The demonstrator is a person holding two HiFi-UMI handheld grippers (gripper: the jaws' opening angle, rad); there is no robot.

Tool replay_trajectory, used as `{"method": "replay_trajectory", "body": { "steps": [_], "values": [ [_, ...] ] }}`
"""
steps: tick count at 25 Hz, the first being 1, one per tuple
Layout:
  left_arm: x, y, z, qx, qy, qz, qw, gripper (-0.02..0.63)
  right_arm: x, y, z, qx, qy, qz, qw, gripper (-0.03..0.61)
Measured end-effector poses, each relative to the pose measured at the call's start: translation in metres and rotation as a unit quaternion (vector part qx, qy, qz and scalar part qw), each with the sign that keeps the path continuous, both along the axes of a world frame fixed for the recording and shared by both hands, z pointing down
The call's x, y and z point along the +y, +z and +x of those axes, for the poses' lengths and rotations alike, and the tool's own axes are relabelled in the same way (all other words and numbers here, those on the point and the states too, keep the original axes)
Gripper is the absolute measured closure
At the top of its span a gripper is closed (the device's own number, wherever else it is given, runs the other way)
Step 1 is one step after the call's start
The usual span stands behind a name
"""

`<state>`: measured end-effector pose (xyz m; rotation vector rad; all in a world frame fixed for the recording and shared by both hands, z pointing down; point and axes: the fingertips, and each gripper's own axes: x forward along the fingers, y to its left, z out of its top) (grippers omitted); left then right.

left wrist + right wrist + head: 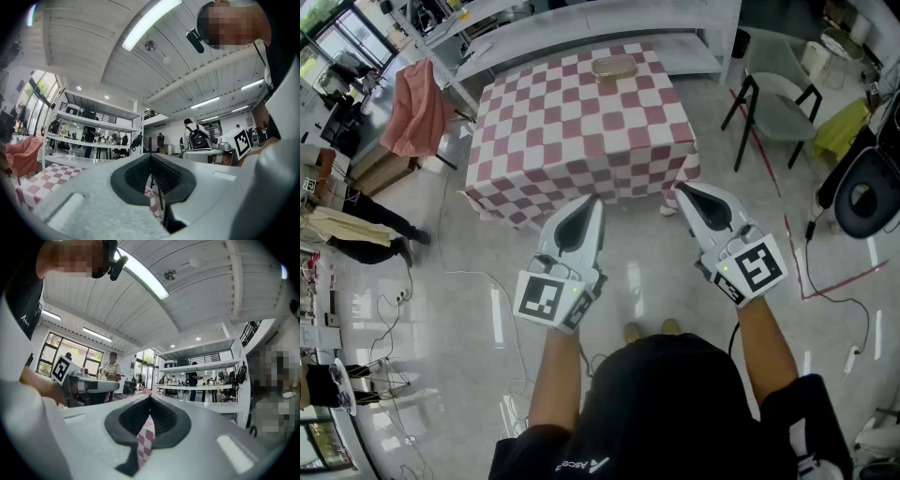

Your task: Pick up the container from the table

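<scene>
Seen from the head camera, a person in a black shirt (pixel 675 403) stands on a glossy pale floor (pixel 469 309), holding one pair of tongs in each hand, both pointing at a counter (pixel 572 141) draped in a red-and-white checked cloth (pixel 581 183). The container (pixel 614 66), a shallow, pale oval tub, sits alone at the far edge of that counter, well apart from both tongs. The left tongs (pixel 592 204) are clenched with nothing in them; in the left gripper view their ribbed black pads (pixel 161 176) meet in a thin line. The right tongs (pixel 682 191) are likewise clenched and empty, and in the right gripper view only a sliver of the checked cloth shows through the gap below their closed tips. Each pair carries a marker cube (pixel 548 300) printed with a black-and-white square code and no readable words. White lettering on the shirt near the bottom of the head view begins with what looks like "ASC"; the rest is too small to read. A pink garment (pixel 417 108) hangs left of the counter, a grey chair (pixel 778 103) with black legs stands to its right, and white shelving (pixel 581 28) runs behind it.
</scene>
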<state>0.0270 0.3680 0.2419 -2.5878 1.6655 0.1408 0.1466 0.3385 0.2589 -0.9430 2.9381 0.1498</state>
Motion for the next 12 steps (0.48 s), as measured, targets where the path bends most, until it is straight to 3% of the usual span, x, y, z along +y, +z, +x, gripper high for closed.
{"method": "replay_trajectory", "body": {
  "steps": [12],
  "values": [
    [-0.003, 0.002, -0.017, 0.006, 0.002, 0.000, 1.0000, 0.603, -0.004, 0.000, -0.016, -0.007, -0.003, -0.011, 1.000, 0.575]
  ]
}}
